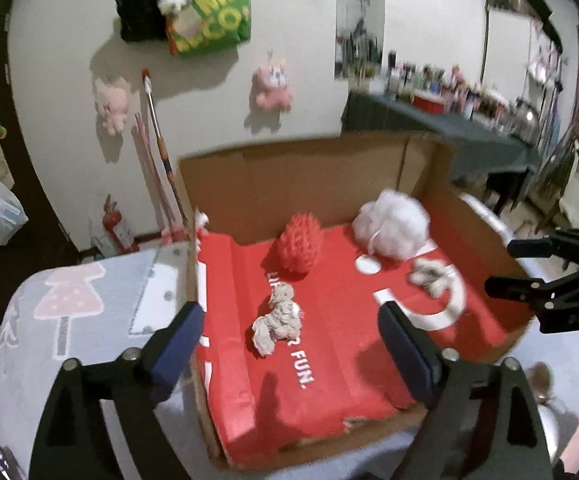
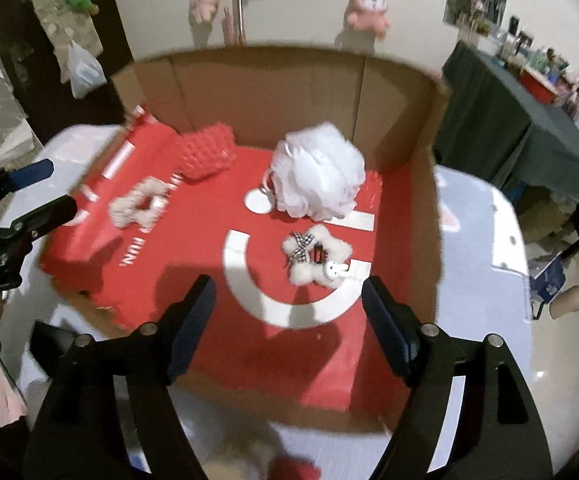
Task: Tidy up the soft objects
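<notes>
Here, four soft things lay in the cardboard box (image 2: 265, 92) on the table (image 1: 89, 308).
Both grippers, left (image 1: 289, 340) and right (image 2: 287, 318), hovered released; bath puff (image 2: 317, 172), spiky ball (image 1: 297, 250), rope toy (image 1: 275, 320), plush star (image 2: 317, 258) lay apart on red paper (image 2: 193, 300).

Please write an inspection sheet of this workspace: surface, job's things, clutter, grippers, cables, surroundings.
Surface: grey printed tablecloth under a brown cardboard box lined with red paper.
Job's things: inside the box, white mesh bath pouf, red spiky soft ball, beige knotted rope toy, white fluffy star-shaped plush.
Clutter: nothing seen in the box besides these.
Grippers: left gripper open, empty; right gripper open, empty.
Cables: nothing seen.
Surroundings: pink plush toys on the wall, green tote bag, dark crowded side table.
</notes>
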A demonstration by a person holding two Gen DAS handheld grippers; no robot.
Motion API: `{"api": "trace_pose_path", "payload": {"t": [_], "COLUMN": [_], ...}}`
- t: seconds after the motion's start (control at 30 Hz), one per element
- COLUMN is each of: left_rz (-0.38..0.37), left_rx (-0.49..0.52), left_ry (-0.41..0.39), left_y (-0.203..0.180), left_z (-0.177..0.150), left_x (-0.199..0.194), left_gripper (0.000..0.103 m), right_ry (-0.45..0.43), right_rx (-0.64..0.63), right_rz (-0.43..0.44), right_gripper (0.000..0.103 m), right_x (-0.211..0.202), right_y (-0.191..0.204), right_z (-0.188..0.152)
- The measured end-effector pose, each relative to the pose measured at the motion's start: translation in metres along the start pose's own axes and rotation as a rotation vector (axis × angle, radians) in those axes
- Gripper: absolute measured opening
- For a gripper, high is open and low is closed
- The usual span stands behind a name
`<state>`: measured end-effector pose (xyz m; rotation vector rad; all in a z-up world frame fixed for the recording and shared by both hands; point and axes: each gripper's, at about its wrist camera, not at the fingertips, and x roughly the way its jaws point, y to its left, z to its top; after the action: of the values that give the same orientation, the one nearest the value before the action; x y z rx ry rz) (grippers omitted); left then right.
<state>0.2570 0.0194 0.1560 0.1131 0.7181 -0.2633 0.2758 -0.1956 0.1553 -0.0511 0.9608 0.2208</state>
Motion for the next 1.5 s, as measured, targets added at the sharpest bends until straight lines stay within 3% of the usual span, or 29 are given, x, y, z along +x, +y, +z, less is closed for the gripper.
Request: {"api": "trace_pose_path", "payload": {"t": [0.13, 0.27, 0.6, 0.77, 0.93, 1.13, 1.5], "left_rz": [-0.014, -0.039, -0.061, -0.034, -0.002, 0.006, 0.059], "left_rx": [-0.009, -0.03, -0.076, -0.091, -0.09, -0.086, -0.067], "left_ry": [-0.111, -0.183, -0.31, -0.34, -0.341, -0.259, -0.173], "left_y": [-0.009, -0.019, -0.042, -0.052, -0.06, -0.062, -0.057], "left_z": [-0.013, -0.033, -0.099, -0.132, -0.162, -0.193, -0.214], "left_x": [-0.052, -0.091, -0.159, -0.17, -0.166, -0.133, -0.094], "left_gripper": [0.103, 0.103, 0.103, 0.103, 0.103, 0.103, 0.103], "right_ry": [-0.127, -0.259, -0.432, -0.485, -0.501, -0.477, -0.388], "right_rx": [-0.012, -0.014, -0.038, -0.03, 0.0, 0.021, 0.076], "right_rz": [-0.006, -0.006, -0.095, -0.191, -0.221, -0.246, -0.198], "right_gripper": [0.083, 0.094, 0.096, 0.096, 0.097, 0.097, 0.097], "right_x": [-0.053, -0.103, -0.154, -0.152, -0.136, -0.1, -0.048], "right_y": [0.012, 0.029, 0.074, 0.085, 0.088, 0.089, 0.077], "right_z": [-0.019, -0.053, -0.14, -0.176, -0.208, -0.236, -0.245]}}
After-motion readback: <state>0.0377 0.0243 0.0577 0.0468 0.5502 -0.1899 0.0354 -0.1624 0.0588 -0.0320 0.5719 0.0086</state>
